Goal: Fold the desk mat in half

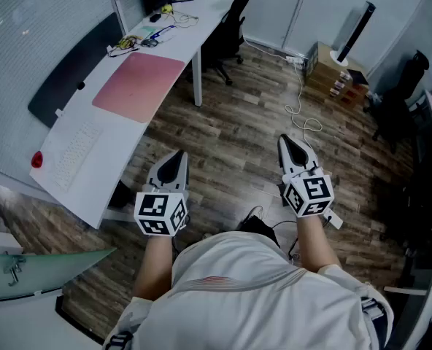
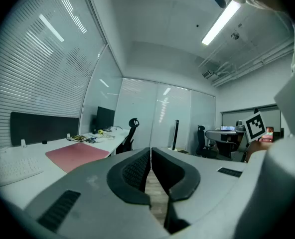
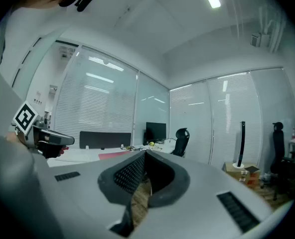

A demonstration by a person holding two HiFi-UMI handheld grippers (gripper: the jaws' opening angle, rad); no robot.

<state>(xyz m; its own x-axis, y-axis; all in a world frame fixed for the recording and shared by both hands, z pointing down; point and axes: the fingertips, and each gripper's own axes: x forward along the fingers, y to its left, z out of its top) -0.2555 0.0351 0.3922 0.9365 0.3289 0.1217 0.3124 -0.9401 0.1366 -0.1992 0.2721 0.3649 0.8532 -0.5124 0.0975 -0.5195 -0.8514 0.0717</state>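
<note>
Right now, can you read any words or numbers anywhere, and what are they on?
No words or numbers can be read.
Left cube and right cube: black-and-white square patterns, no writing.
Keyboard: keys too small to read.
Cardboard boxes: print too blurred.

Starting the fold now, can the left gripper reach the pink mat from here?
Probably not yet: the left gripper hangs over the floor, short of the desk where the mat lies. Nothing blocks it; step closer.
</note>
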